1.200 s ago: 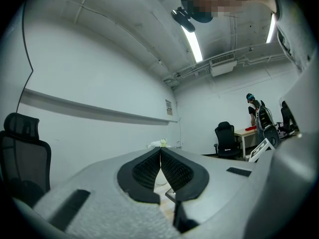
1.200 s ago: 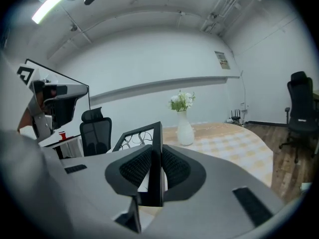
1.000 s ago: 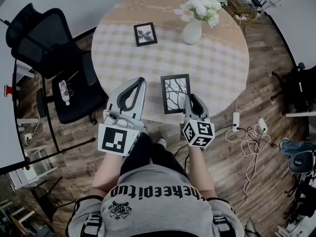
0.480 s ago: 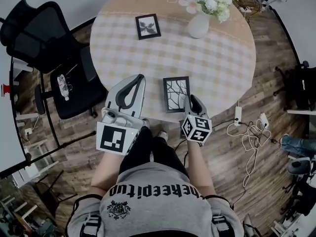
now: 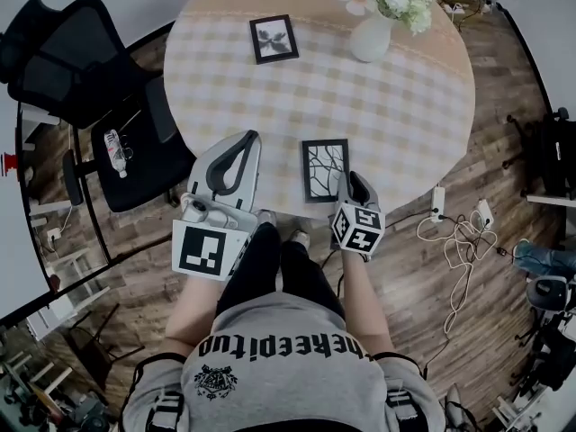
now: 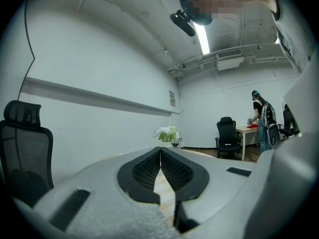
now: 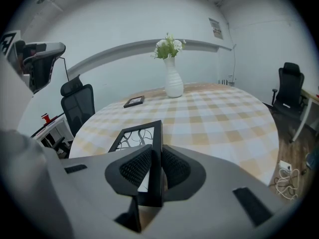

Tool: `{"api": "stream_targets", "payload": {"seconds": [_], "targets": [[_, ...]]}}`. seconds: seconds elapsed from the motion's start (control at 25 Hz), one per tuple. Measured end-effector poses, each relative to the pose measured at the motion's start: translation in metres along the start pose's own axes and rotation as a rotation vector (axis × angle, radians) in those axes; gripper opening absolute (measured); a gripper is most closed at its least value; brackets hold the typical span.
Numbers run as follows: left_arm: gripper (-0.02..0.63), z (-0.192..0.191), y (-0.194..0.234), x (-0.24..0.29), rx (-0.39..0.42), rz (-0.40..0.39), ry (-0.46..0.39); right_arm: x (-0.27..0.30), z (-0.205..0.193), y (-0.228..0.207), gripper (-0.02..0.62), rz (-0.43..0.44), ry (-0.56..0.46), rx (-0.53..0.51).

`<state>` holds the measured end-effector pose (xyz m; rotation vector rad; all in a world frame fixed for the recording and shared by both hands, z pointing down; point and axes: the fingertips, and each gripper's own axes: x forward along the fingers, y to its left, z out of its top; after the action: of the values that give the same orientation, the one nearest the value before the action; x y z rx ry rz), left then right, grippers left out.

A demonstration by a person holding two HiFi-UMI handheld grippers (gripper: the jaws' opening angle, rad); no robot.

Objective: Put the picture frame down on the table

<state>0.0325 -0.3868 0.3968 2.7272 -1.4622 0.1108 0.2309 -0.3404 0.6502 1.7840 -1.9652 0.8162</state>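
Head view (A): Your right gripper [image 5: 346,185] stands at the near rim of the round table [image 5: 405,106]. The picture frame [image 5: 324,169] is just ahead of it, over the checked cloth.

Right gripper view (B): Agreed. The right gripper [image 7: 153,166] is clamped on the picture frame [image 7: 133,136], one pad on each side of its right rail near the lower corner. You cannot tell from either view whether the frame's underside touches the cloth.

Head view (A): Your left gripper [image 5: 248,139] hangs over the table's near-left rim, beside the frame and apart from it.

Left gripper view (B): The tips of the left gripper [image 6: 160,154] meet with nothing between them.

Head view (A): At the far side of the table, a second small frame [image 5: 274,39] lies flat and a white vase of flowers [image 5: 373,36] stands upright. Both are well apart from your grippers. A black office chair [image 5: 76,61] stands off the table's left.
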Motion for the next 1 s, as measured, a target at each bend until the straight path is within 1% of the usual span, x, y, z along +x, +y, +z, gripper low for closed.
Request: {"api": "stream_targets", "payload": {"seconds": [0.24,0.36,0.6,0.76,0.96,1.0], "targets": [[0.017,-0.003,0.003,0.002,0.011,-0.005,-0.005,0.006,-0.006,-0.002,0.067,-0.035,0.053,-0.053],[0.017,-0.005,0.004,0.002,-0.001,-0.002,0.009,0.009,-0.009,-0.002,0.069,-0.048,0.085,-0.069],[0.017,-0.005,0.004,0.0,-0.004,-0.003,0.007,0.01,-0.009,0.0,0.069,-0.051,0.102,-0.105],[0.017,-0.003,0.001,-0.002,0.003,-0.009,0.005,0.008,-0.006,0.0,0.069,-0.038,0.09,-0.109],[0.017,0.002,-0.002,-0.006,0.015,-0.012,-0.007,-0.001,0.011,0.001,0.07,-0.018,0.023,-0.091],[0.017,0.004,-0.005,-0.007,0.018,-0.015,-0.011,-0.004,0.015,0.002,0.056,-0.014,0.009,-0.094]]}}
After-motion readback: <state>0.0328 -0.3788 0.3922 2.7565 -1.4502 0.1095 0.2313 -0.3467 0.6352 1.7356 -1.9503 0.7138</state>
